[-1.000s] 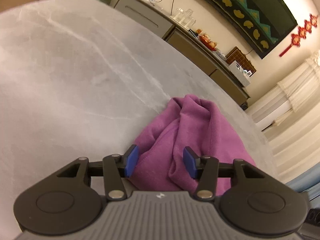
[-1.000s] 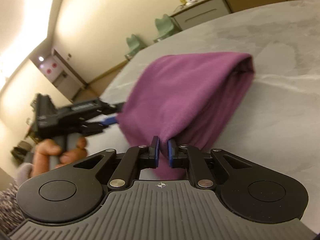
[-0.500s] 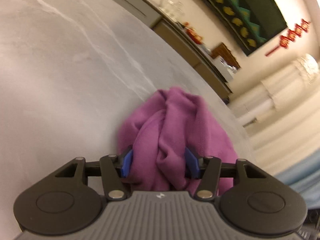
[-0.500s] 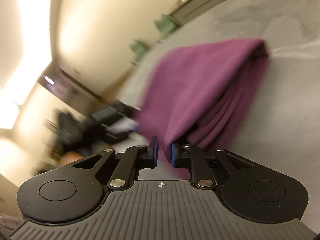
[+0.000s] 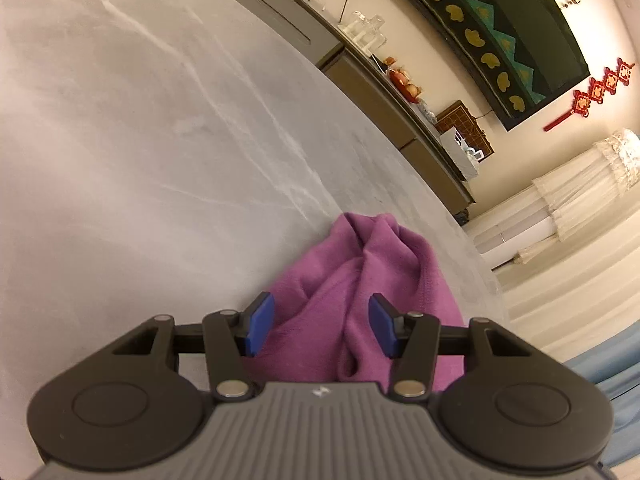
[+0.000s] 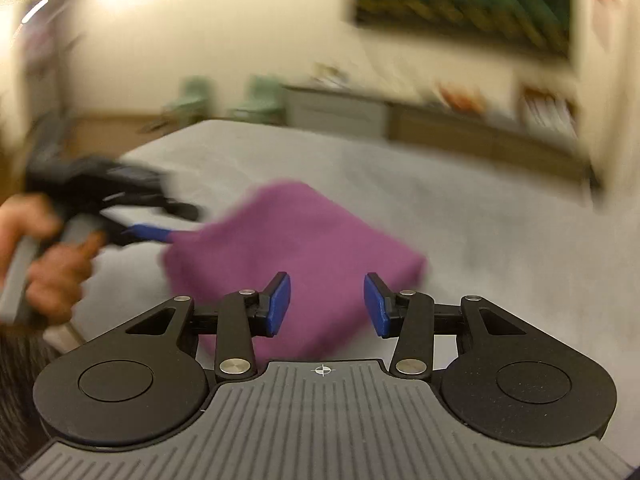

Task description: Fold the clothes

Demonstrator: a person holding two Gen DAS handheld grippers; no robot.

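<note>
A purple garment [image 5: 360, 300] lies bunched and folded on the grey marble table [image 5: 140, 140]. My left gripper [image 5: 320, 326] is open, its blue pads on either side of the garment's near folds. In the blurred right wrist view the garment [image 6: 296, 248] lies as a folded block on the table [image 6: 480, 220]. My right gripper [image 6: 326, 306] is open just above the garment's near edge and holds nothing. The left gripper [image 6: 152, 232] shows at the garment's left side, held by a hand.
A long cabinet [image 5: 400, 92] with glasses, fruit and boxes runs along the far wall beyond the table edge. White curtains [image 5: 568, 208] hang at the right. Green chairs [image 6: 260, 96] stand behind the table.
My right gripper has opened and let go of the garment, which has dropped flat onto the table. The right view swung sharply. My left gripper stays open around the garment.
</note>
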